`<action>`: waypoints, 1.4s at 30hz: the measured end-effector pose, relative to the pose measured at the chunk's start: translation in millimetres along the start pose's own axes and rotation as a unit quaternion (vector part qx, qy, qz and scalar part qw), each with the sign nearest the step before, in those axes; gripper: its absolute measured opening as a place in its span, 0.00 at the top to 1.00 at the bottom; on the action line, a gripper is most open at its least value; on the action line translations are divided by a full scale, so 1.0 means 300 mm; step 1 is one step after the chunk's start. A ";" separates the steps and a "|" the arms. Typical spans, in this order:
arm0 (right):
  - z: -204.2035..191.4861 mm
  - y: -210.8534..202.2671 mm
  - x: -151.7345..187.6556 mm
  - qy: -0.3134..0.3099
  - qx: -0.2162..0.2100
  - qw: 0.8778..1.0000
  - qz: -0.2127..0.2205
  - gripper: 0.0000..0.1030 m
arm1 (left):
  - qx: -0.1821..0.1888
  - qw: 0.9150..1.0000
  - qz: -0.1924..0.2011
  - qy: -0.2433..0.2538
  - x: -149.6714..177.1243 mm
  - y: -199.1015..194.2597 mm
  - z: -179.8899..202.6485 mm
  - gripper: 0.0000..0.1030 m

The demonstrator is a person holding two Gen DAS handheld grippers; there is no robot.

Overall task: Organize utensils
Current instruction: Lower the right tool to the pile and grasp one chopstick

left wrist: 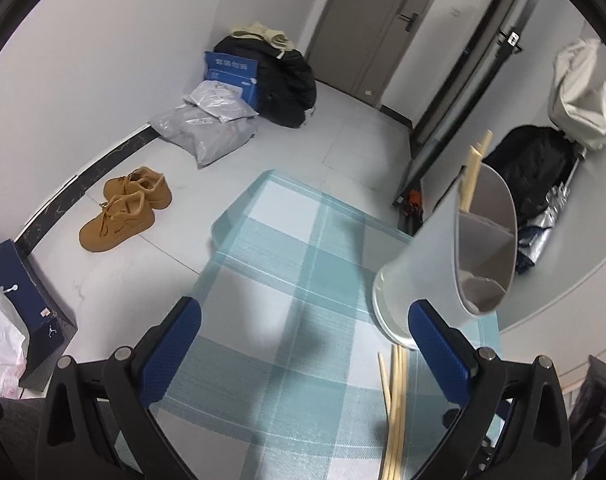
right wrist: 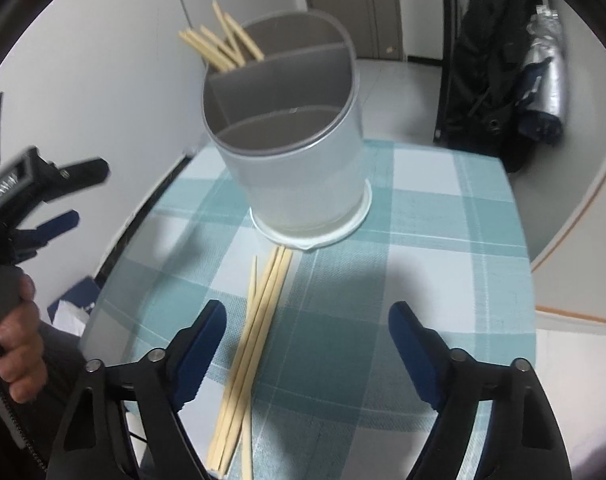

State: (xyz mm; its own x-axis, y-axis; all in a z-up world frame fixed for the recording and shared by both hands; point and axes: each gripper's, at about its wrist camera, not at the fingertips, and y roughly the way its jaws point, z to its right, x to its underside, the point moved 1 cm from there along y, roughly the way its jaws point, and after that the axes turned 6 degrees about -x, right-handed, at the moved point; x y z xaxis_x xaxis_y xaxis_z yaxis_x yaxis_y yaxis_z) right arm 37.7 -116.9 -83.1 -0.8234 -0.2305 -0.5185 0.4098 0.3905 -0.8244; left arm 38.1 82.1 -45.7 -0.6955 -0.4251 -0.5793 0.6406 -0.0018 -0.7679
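The loose chopsticks (right wrist: 253, 356) lie in a bundle on the checked tablecloth (right wrist: 443, 240), running from the near edge of the table up to the foot of the utensil holder (right wrist: 299, 152), their far tips just touching its white base. The holder stands upright toward the middle of the cloth, a grey divided cylinder; its far-left compartment already carries a handful of sorted chopsticks (right wrist: 223, 46) leaning out over the rim, while the other compartments look empty from here. So I judge the job partly done: one batch is in, and the bundle on the cloth is what remains to be lifted and dropped in with the others.

My right gripper (right wrist: 307, 340) hovers above the near end of that bundle, fingers spread wide, holding nothing; the sticks pass just inside its left finger without being pinched. My left gripper (left wrist: 305, 344) is likewise wide open and empty, off toward the left edge of the table, with the holder just beyond its right finger and the bundle below it. Beyond the table, on the floor, sit a pair of tan shoes (left wrist: 125, 208), some grey parcels (left wrist: 207, 124) and a black bag (right wrist: 491, 64)
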 end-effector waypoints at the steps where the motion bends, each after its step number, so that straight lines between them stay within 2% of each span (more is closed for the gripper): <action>1: 0.000 0.019 -0.008 -0.002 0.000 1.000 -0.011 0.30 | 0.000 1.000 0.000 -0.002 -0.001 0.001 -0.002 0.01; 3: -0.005 0.054 -0.014 -0.005 -0.001 1.000 -0.029 0.35 | 0.000 1.000 -0.001 -0.002 -0.001 0.005 -0.007 0.01; 5: -0.014 0.092 -0.018 -0.009 0.001 0.999 -0.046 0.48 | -0.001 1.000 -0.004 -0.001 0.000 0.007 -0.005 0.01; 7: -0.023 0.121 -0.020 -0.012 -0.002 0.998 -0.059 0.56 | -0.002 1.000 -0.004 0.001 0.002 0.006 0.001 0.01; 10: -0.035 0.152 -0.020 -0.020 -0.003 0.997 -0.072 0.60 | -0.004 1.000 -0.006 0.005 -0.003 0.010 -0.003 0.01; 15: -0.037 0.177 -0.011 -0.030 0.006 0.996 -0.086 0.75 | -0.008 1.000 -0.006 0.019 -0.004 0.017 0.004 0.01; 20: -0.047 0.157 0.001 -0.027 0.008 0.996 -0.082 0.82 | 0.004 1.000 -0.022 0.018 -0.006 0.029 -0.001 0.01; 31: -0.034 0.174 -0.039 -0.011 0.021 0.994 -0.102 0.82 | 0.002 1.000 -0.012 0.027 -0.002 0.022 0.007 0.01; 34: -0.056 0.186 -0.056 -0.025 0.033 0.994 -0.104 0.84 | 0.001 1.000 -0.013 0.025 -0.004 0.023 0.003 0.01; 36: -0.071 0.190 -0.058 -0.032 0.039 0.993 -0.106 0.88 | 0.001 1.000 -0.016 0.021 -0.007 0.029 -0.004 0.01; 38: -0.084 0.192 -0.058 -0.043 0.044 0.992 -0.107 0.96 | 0.000 1.000 -0.018 0.017 -0.008 0.030 -0.006 0.01; 42: -0.071 0.170 -0.059 -0.039 0.029 0.993 -0.104 0.99 | 0.006 1.000 -0.021 0.012 -0.007 0.034 -0.009 0.01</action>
State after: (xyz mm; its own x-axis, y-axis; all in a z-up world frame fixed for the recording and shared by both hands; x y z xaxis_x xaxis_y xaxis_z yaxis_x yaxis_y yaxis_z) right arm 64.7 -74.0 -111.1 -0.8602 -0.3701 -0.3507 0.2587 0.2758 -0.9257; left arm 45.1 85.5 -53.0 -0.7296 -0.4027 -0.5527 0.6141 -0.0301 -0.7886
